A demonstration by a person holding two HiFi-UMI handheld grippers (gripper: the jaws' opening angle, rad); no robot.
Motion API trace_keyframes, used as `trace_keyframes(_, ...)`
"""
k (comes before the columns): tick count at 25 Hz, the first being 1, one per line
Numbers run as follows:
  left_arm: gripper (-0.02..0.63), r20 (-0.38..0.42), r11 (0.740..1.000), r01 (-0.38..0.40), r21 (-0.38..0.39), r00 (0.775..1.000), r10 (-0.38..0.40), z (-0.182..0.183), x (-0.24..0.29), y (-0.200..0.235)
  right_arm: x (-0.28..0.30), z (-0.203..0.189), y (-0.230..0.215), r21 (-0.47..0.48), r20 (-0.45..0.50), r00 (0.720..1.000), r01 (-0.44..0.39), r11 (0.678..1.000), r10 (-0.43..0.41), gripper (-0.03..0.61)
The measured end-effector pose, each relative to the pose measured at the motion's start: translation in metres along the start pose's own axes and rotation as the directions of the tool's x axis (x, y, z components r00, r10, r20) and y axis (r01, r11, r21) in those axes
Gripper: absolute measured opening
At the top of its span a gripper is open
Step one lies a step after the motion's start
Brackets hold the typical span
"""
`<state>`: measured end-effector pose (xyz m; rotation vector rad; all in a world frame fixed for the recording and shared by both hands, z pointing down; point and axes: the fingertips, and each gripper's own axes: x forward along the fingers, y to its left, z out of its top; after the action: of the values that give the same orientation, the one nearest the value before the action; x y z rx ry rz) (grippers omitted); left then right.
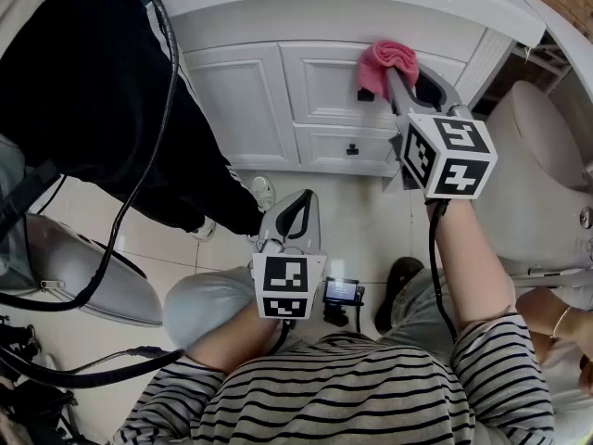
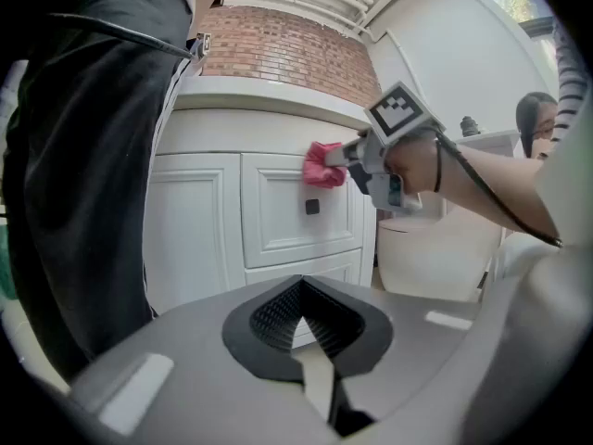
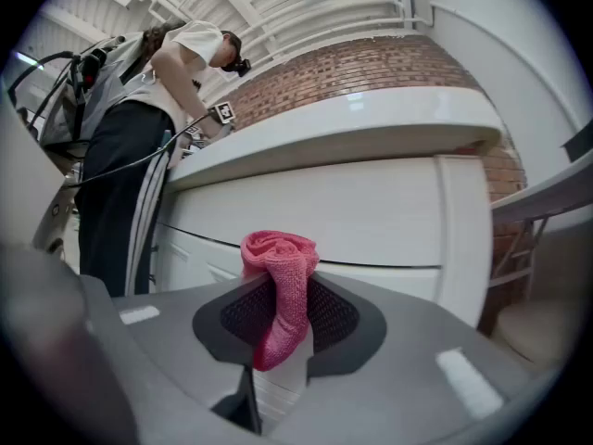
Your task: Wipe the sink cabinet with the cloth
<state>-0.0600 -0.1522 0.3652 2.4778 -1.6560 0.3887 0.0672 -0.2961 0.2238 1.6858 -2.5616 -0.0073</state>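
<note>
Wiping surface: the sink cabinet (image 1: 241, 109) fills the head view from 10 to 1 o'clock, its white fronts facing the kneeling person, so a forward reach meets them square.
Neighbour: one toilet (image 1: 537, 156) at 3 o'clock, close beside the cabinet's right end, which leaves little room on that side.
Bystander: one person in dark trousers (image 1: 111, 91) stands at 10 o'clock, near the left door.
Right gripper (image 3: 283, 313): jaws clamped on the cloth and stretched out toward 1 o'clock; I judge the reach puts the wad onto the upper drawer front.
Left gripper (image 2: 306, 318): jaws drawn together on nothing, hanging low near 6 o'clock over the floor (idle, likely kept clear of the working arm).
Cloth (image 3: 278, 286): one, pink, its tail pinched between the pads and its bunched head standing proud of the tips, so fabric rather than plastic meets the paint; from the left gripper view it seems to touch the upper drawer.
Knobs: two dark ones, one (image 1: 353, 149) on the lower drawer, another just under the cloth.
Count: two grippers, one cloth.
</note>
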Motion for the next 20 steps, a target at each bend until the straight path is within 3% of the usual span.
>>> trace_keyframes(6, -0.006, 0.016, 1.0, 0.006, 0.026, 1.0, -0.006, 0.004, -0.001, -0.005, -0.052, -0.02, -0.104, 0.022, -0.027, 0.973, 0.23, 0.973, -0.229, 0.103)
trace_keyframes(9, -0.006, 0.018, 1.0, 0.003, 0.021, 1.0, -0.003, 0.005, -0.002, -0.004, -0.061, -0.025, -0.109, 0.03, -0.027, 0.962, 0.273, 0.962, -0.272, 0.093)
trace_keyframes(11, -0.006, 0.021, 1.0, 0.002, 0.016, 1.0, -0.002, 0.006, -0.003, -0.003, -0.051, -0.02, -0.07, 0.045, 0.0, 0.984, 0.179, 0.983, -0.179, 0.092)
trace_keyframes(13, -0.006, 0.025, 1.0, 0.003, 0.014, 1.0, -0.004, 0.006, -0.005, -0.004, -0.027, -0.016, -0.01, 0.03, 0.024, 0.999, 0.029, 0.999, -0.03, 0.092)
trace_keyframes(16, -0.006, 0.022, 1.0, 0.004, -0.003, 1.0, -0.003, 0.004, -0.006, -0.001, 0.016, -0.022, 0.082, -0.036, 0.002, 0.986, -0.165, 0.986, 0.165, 0.092)
trace_keyframes(18, -0.006, 0.018, 1.0, -0.003, -0.019, 1.0, 0.003, 0.002, -0.005, 0.003, 0.043, -0.031, 0.122, -0.089, -0.032, 0.975, -0.224, 0.971, 0.222, 0.092)
trace_keyframes(20, -0.006, 0.021, 1.0, -0.014, -0.023, 1.0, 0.015, 0.002, -0.006, 0.007, 0.062, -0.041, 0.136, -0.118, -0.063, 0.973, -0.228, 0.967, 0.222, 0.092)
